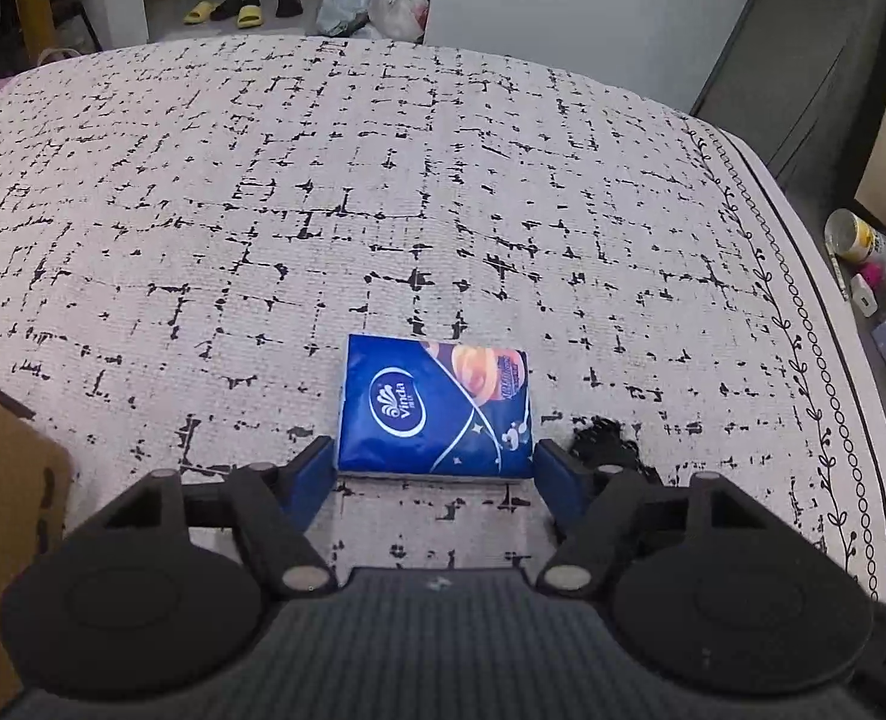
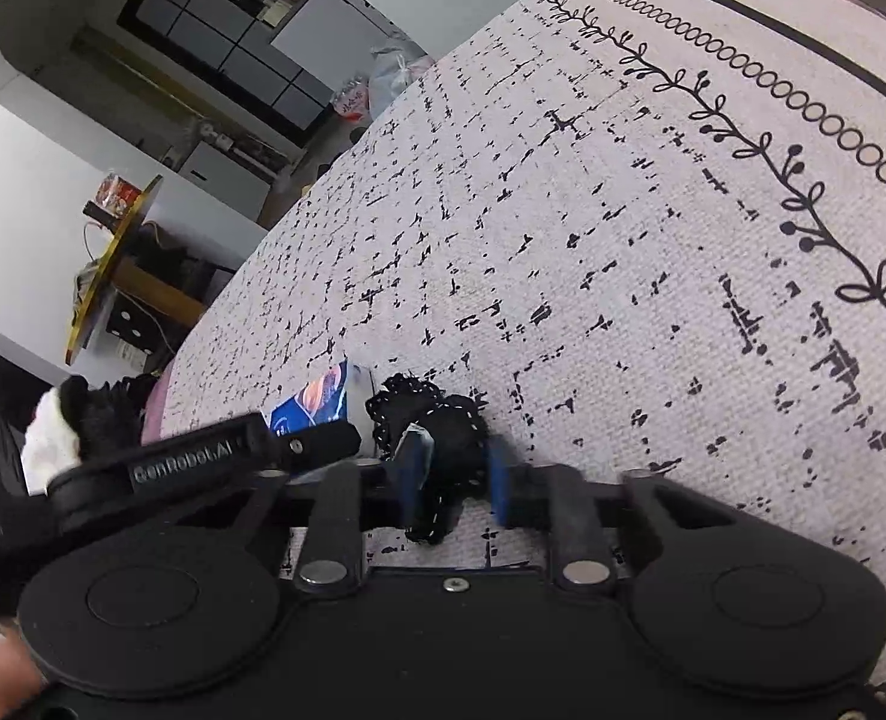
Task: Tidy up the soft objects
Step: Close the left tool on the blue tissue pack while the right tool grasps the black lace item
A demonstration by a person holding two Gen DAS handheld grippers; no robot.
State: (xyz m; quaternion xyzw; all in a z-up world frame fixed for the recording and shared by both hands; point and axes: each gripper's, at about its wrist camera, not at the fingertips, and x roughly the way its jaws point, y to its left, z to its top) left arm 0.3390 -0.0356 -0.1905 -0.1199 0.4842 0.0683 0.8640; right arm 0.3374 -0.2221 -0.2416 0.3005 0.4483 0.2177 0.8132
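A blue Vinda tissue pack (image 1: 435,405) lies flat on the patterned white cloth (image 1: 323,210). My left gripper (image 1: 434,471) is open, its blue fingertips on either side of the pack's near edge. A black lacy soft item (image 1: 608,441) lies just right of the pack. In the right wrist view my right gripper (image 2: 455,480) is closed around that black lacy item (image 2: 437,420) on the cloth. The tissue pack (image 2: 317,402) shows just left of it, partly hidden behind the left gripper's finger (image 2: 251,453).
A cardboard box (image 1: 5,480) stands at the left. The cloth's bordered edge (image 1: 803,360) runs down the right, with a can (image 1: 851,234) and small items beyond it. A black and white plush item (image 2: 77,420) sits at the far left of the right wrist view.
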